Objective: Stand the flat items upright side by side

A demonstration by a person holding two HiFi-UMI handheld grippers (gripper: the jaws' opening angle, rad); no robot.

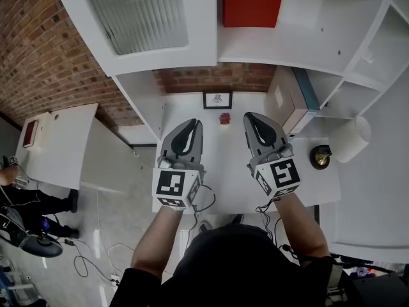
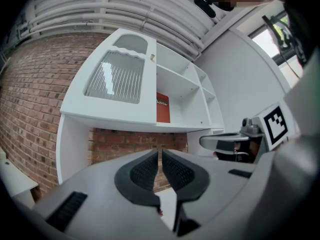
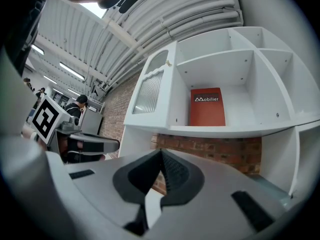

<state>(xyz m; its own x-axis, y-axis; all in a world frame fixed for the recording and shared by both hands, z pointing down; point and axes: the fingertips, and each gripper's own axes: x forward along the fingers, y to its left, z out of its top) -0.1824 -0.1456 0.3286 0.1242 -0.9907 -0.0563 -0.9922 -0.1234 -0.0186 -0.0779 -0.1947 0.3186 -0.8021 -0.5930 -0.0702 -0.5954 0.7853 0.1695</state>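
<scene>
The white shelf unit (image 1: 192, 56) is the biggest thing here, and every place below is given from it. Its desk top (image 1: 223, 165) runs out from the low recess toward the person. A red book (image 1: 251, 5) stands upright in a compartment above that recess, so it already looks placed as the task wants. A beige flat item with a teal edge (image 1: 289, 104) leans tilted against the unit's inner wall at the right of the recess. It is probably just parked there and not yet stood beside anything. The left gripper (image 1: 190, 128) and right gripper (image 1: 252, 119) hover over the desk top in front of the recess. The jaws of both are pressed together with nothing between them, which reads as a resting pose. A white cylinder (image 1: 350, 138) and a dark round object (image 1: 321, 157) sit at the unit's right side. A small framed picture (image 1: 217, 100) and a tiny red thing (image 1: 224, 118) at the back of the recess could crowd a reach.
</scene>
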